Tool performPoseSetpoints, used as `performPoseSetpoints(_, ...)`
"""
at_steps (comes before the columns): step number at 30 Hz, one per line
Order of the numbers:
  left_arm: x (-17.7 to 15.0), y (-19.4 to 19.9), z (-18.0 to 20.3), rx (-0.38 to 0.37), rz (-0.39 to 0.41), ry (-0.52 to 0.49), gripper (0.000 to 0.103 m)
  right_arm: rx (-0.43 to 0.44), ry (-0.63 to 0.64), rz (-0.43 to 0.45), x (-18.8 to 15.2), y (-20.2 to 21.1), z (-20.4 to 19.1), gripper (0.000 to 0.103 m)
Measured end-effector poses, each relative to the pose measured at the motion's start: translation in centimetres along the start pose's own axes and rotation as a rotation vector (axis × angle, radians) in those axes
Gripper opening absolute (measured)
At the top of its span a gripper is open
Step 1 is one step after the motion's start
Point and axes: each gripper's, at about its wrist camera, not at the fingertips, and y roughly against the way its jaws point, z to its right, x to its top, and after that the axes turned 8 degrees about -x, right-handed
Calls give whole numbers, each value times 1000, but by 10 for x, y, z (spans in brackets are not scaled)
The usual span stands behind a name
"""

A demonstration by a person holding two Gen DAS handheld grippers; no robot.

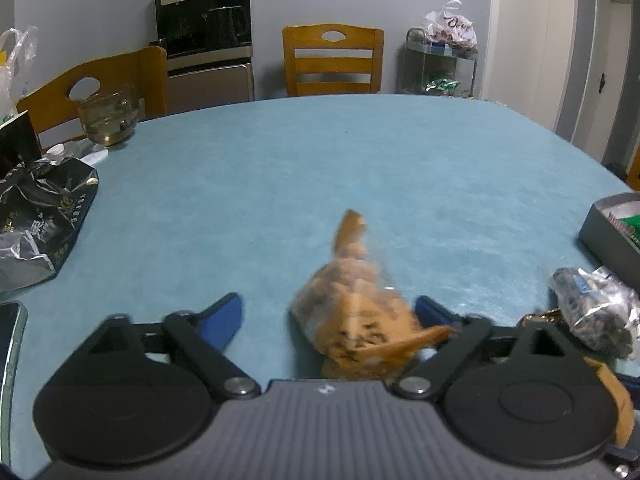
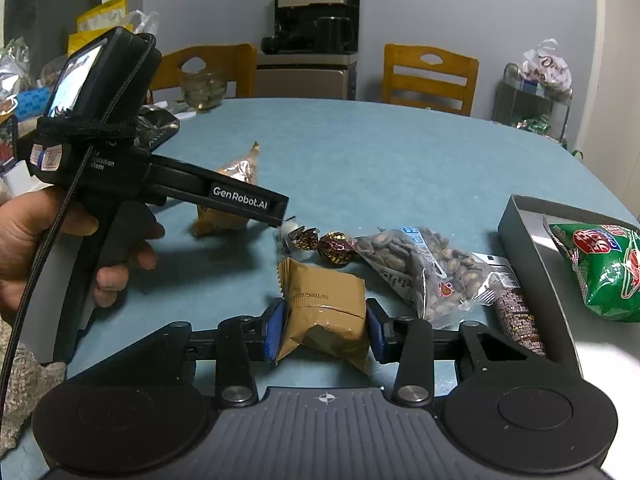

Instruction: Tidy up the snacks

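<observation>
The right gripper (image 2: 325,326) pinched a tan foil snack packet (image 2: 325,308) between its blue pads (image 2: 273,330), which pressed on both sides; the packet's long axis ran forward from the jaws, its crimped end pointing away over the blue table (image 2: 380,160). The left gripper (image 1: 328,316) stood spread, an orange bag of snacks (image 1: 352,312) lying blurred between the jaws nearer the right finger, its twisted top pointing away; contact could not be told. Ahead of the right jaw sat a grey box (image 2: 528,264)
</observation>
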Motion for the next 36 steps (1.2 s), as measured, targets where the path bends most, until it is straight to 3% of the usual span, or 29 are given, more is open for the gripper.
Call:
performPoseSetpoints(2,1,3,0,-9,8,1,66,-2,-6,1,-1,1,1,41)
performPoseSetpoints(5,2,5,0,-12,11,0,61,-3,-6,4,-3,3,2,41)
performPoseSetpoints(10,5,12,0,-18,44,3,44,12,-15,23,-4,12,4,41)
performPoseSetpoints(22,11,30,-1,-39,119,22,43,38,-13,69,-11,40,12,41)
performPoseSetpoints(36,14,42,5,-49,151,18,40,50,-41,85,-24,64,32,40)
